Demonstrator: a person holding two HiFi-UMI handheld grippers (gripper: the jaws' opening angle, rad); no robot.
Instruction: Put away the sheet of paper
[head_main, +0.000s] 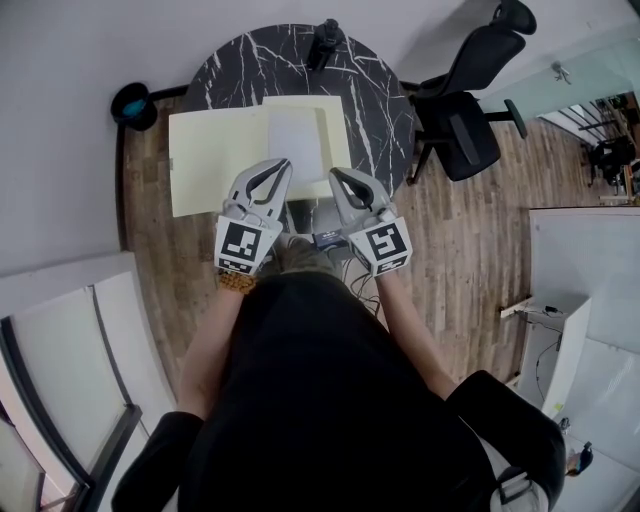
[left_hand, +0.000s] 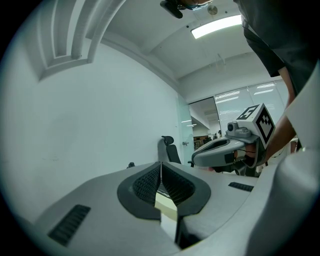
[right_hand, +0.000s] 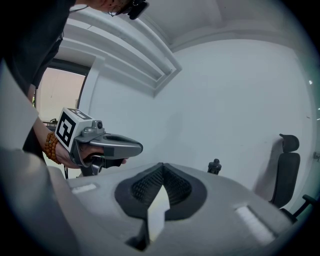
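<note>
White sheet of paper (head_main: 295, 130) lies flat on the right half of an open pale-yellow folder (head_main: 215, 150). The folder spreads across the round black marble table (head_main: 385, 110) and overhangs its left edge. The left gripper (head_main: 283, 165) and the right gripper (head_main: 335, 172) sit side by side at the table's near edge, tips over the folder. Each has its 2 jaws pressed together with nothing between them. 1 black office chair (head_main: 470, 100) stands off the table's right edge.

A sheet of paper (head_main: 296, 135) lay on an open folder (head_main: 205, 165) on the table (head_main: 235, 70), a chair (head_main: 468, 110) stood to the table's right, and the left gripper (head_main: 283, 166) and right gripper (head_main: 336, 173) hung side by side over its near edge
</note>
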